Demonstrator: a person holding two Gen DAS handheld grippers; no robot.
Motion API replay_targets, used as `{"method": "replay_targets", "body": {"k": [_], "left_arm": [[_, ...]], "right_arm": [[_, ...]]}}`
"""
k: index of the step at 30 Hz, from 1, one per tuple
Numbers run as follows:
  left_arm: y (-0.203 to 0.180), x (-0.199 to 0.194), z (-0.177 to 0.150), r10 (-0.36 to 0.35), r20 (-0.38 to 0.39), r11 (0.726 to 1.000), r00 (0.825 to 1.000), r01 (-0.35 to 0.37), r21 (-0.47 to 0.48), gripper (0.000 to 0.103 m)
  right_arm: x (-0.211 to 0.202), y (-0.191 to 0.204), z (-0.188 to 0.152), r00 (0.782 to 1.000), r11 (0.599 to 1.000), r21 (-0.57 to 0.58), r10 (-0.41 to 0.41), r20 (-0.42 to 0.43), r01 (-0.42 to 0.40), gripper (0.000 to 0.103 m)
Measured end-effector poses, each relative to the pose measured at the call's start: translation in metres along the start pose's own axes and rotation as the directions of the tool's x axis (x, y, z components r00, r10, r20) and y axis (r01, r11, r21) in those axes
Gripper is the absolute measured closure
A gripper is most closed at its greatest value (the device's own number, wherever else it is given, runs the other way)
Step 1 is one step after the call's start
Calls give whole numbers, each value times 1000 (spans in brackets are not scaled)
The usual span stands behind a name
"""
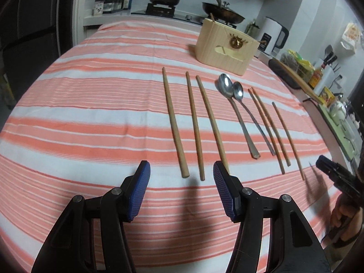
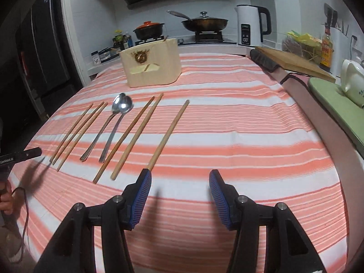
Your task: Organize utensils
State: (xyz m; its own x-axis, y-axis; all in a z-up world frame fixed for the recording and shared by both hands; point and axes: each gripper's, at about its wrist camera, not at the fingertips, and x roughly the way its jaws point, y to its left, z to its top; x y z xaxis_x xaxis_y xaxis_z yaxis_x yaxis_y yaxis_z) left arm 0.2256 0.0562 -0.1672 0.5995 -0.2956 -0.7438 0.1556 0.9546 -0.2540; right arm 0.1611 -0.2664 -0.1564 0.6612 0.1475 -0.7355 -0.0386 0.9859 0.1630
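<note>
Several wooden chopsticks (image 1: 194, 125) and two metal spoons (image 1: 236, 104) lie side by side on the striped tablecloth (image 1: 91, 113). Behind them stands a pale wooden holder box (image 1: 224, 52) with one stick in it. My left gripper (image 1: 182, 168) hovers open over the near ends of the leftmost chopsticks, with nothing gripped. My right gripper (image 2: 180, 174) is open too. Its left fingertip covers the near end of the rightmost chopstick (image 2: 169, 132). The spoons (image 2: 118, 113) and the box (image 2: 152, 68) also show in the right wrist view. Each gripper appears at the edge of the other's view: right gripper (image 1: 323, 162), left gripper (image 2: 34, 152).
A stove with a black pot (image 2: 149, 30) and a lidded pan (image 2: 204, 24) runs along the far counter. A white kettle (image 2: 250, 26), a wooden cutting board (image 2: 293, 62), bottles and a white teapot (image 2: 351, 79) on a green tray line the right side. A dark fridge (image 2: 41, 52) stands left.
</note>
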Motion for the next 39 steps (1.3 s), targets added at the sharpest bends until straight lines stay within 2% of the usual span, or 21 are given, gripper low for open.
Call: {"method": "replay_targets", "body": {"k": [3, 7, 11, 16, 21, 25, 26, 27, 28, 29, 31, 32, 39], "left_arm": [[-1, 1, -4, 21, -3, 1000, 1000, -21, 19, 43], [3, -1, -6, 23, -2, 1000, 1000, -23, -1, 42], [5, 0, -7, 28, -10, 1000, 1000, -28, 1, 41], [3, 8, -6, 45, -22, 999, 999, -45, 14, 40], [-2, 19, -6, 123, -35, 991, 992, -121, 53, 40], [-13, 25, -8, 200, -32, 973, 979, -195, 124, 42], [-16, 26, -8, 213, -26, 968, 977, -207, 140, 46], [-18, 27, -9, 212, -20, 967, 977, -207, 149, 50], [-20, 26, -9, 207, -17, 967, 978, -201, 157, 60], [-22, 27, -8, 194, -16, 969, 981, -189, 162, 77], [-24, 27, -6, 191, -16, 968, 981, -186, 167, 93], [-24, 28, -5, 190, -18, 968, 982, -185, 167, 96], [-5, 37, 17, 205, -30, 977, 978, -202, 72, 97]], "right_arm": [[0, 21, -8, 999, 998, -35, 46, -26, -47, 49], [9, 41, -17, 996, 994, -87, 53, -77, -60, 49], [19, 50, -21, 993, 992, -124, 9, -117, -23, 49], [22, 51, -20, 992, 991, -136, -36, -122, 19, 53], [23, 53, -19, 991, 987, -158, -55, -123, 35, 54], [24, 52, -18, 990, 986, -159, -66, -122, 46, 54], [24, 52, -18, 990, 986, -158, -73, -121, 53, 57], [24, 51, -17, 990, 986, -157, -81, -119, 62, 65], [25, 49, -16, 989, 986, -154, -89, -118, 70, 70], [25, 46, -15, 988, 986, -148, -97, -118, 79, 80], [26, 41, -13, 987, 986, -136, -113, -119, 96, 93], [26, 37, -12, 986, 986, -129, -117, -119, 101, 95], [33, 2, 2, 975, 980, -80, -190, -118, 182, 98]]}}
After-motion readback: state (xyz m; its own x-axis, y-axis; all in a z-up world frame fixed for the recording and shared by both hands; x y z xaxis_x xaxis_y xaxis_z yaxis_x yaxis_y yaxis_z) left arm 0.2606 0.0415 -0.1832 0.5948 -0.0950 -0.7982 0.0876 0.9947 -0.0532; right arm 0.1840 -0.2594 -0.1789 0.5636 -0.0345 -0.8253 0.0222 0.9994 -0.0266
